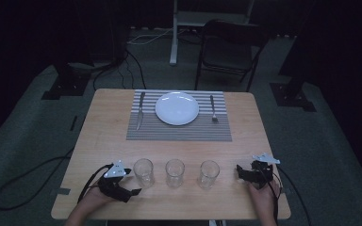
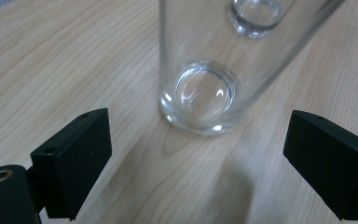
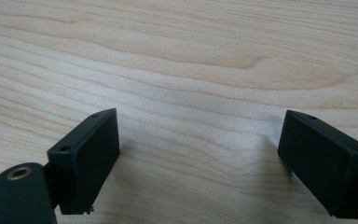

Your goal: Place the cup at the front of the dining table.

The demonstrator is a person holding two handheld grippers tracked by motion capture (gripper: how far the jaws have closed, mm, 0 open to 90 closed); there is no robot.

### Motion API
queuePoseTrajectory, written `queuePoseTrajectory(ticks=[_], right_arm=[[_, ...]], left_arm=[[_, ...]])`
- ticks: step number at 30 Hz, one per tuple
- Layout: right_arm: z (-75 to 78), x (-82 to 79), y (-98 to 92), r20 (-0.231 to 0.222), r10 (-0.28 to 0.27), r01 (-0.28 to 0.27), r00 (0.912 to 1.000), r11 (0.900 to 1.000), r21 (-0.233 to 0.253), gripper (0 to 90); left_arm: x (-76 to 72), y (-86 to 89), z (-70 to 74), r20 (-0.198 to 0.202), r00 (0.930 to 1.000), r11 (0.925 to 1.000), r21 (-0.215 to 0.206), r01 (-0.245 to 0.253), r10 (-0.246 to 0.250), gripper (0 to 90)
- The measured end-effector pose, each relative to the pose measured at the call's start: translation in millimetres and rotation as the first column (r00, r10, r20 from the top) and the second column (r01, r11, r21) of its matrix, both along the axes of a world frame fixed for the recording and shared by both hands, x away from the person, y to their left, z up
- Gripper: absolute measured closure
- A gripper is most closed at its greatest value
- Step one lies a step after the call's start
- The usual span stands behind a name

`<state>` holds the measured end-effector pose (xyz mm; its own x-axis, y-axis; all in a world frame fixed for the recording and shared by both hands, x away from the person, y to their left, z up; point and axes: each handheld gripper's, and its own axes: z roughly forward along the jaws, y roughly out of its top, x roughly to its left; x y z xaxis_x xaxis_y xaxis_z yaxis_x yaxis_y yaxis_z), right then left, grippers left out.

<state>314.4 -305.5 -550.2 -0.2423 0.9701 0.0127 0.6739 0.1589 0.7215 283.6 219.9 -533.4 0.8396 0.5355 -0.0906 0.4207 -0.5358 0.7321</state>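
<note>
Three clear empty glasses stand in a row near the table's front edge: left glass (image 1: 143, 172), middle glass (image 1: 175, 172), right glass (image 1: 209, 174). My left gripper (image 1: 132, 182) sits just left of the left glass, open. In the left gripper view that glass (image 2: 198, 93) stands upright a little beyond the gripper (image 2: 196, 163), between the lines of the jaws and untouched, with the middle glass (image 2: 256, 16) behind it. My right gripper (image 1: 243, 173) rests to the right of the right glass, open. In the right gripper view, bare wood lies between its jaws (image 3: 198, 158).
A striped grey placemat (image 1: 179, 132) lies at the far half of the wooden table (image 1: 103, 141). On it are a white plate (image 1: 177, 108), a knife (image 1: 140, 110) to its left and a fork (image 1: 213, 109) to its right. A folding chair (image 1: 231, 52) stands beyond the table.
</note>
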Motion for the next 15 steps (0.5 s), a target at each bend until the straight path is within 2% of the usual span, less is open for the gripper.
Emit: queuePoseTrajectory(ticks=[8, 10, 15], right_arm=[[0.0, -0.1, -0.1, 0.0, 0.0, 0.0, 1.0, 1.0, 0.0, 12.4], [0.0, -0.1, -0.1, 0.0, -0.001, 0.001, 1.0, 1.0, 0.0, 12.4], [0.0, -0.1, -0.1, 0.0, -0.001, 0.001, 1.0, 1.0, 0.001, 12.4]], left_arm=[[6.1, -10.9, 3.2, 0.009, 0.9996, 0.9993, -0.027, 0.026, -0.026, 8.5], [6.3, -12.2, 3.7, 0.022, 0.9993, 0.9988, -0.037, 0.031, -0.03, 14.9], [7.7, -17.4, 6.2, 0.03, 0.9991, 0.9974, -0.064, 0.033, -0.031, 14.9]])
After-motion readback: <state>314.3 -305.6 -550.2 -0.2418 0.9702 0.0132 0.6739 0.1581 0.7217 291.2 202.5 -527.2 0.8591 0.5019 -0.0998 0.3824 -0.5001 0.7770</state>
